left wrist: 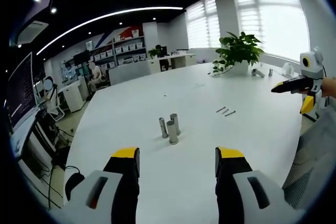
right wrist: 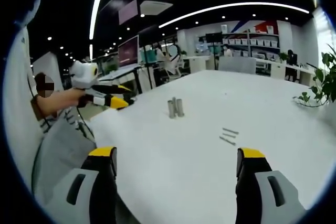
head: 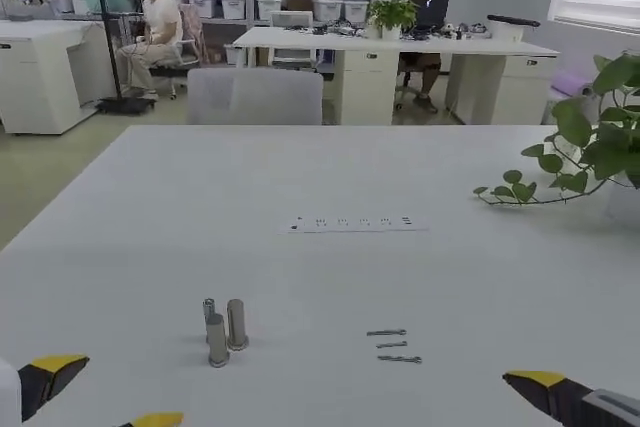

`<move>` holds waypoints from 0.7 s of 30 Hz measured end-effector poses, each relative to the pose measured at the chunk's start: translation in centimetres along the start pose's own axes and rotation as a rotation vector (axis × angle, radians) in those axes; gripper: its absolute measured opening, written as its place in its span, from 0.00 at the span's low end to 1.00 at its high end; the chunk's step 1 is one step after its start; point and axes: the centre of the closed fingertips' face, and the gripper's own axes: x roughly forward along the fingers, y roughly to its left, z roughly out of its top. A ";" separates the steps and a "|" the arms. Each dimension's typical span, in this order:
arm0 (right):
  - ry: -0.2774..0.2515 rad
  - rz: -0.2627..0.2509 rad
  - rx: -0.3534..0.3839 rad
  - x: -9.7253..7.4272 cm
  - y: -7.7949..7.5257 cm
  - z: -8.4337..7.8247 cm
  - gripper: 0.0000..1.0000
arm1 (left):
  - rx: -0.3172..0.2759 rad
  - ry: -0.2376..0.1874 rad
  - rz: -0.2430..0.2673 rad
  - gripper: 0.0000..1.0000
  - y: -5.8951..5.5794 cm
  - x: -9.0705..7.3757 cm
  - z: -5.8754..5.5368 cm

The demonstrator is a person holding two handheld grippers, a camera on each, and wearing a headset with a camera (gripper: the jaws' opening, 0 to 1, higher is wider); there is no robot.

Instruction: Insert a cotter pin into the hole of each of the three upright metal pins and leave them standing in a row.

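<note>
Found three metal pins (head: 236, 325) upright in a tight cluster on the worktop (head: 450, 287), not a row. Noted three cotter pins (head: 395, 345) lying loose near them, none inserted. Recorded left gripper (left wrist: 177, 155) and right gripper (right wrist: 176, 155) empty, fingers spread. Judged all insertions outstanding.

The right gripper (right wrist: 177, 154) rose from the bottom of the frame, its two yellow-tipped jaws spread wide with nothing between them, above a white table (right wrist: 173, 187). Just above centre, three metal pins (right wrist: 176, 107) stood upright in a tight cluster. Lower and to the right, three cotter pins (right wrist: 228, 136) lay flat side by side, well apart from the metal pins. At middle left, the left gripper (right wrist: 119, 98) hung near the table's edge, extending from a person's arm (right wrist: 55, 103). A leafy plant (right wrist: 321, 85) stood at the right edge.
</note>
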 end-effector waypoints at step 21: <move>0.014 0.006 0.034 1.1 -0.9 -0.5 0.93 | -0.009 -0.010 0.020 0.38 3.9 5.1 1.0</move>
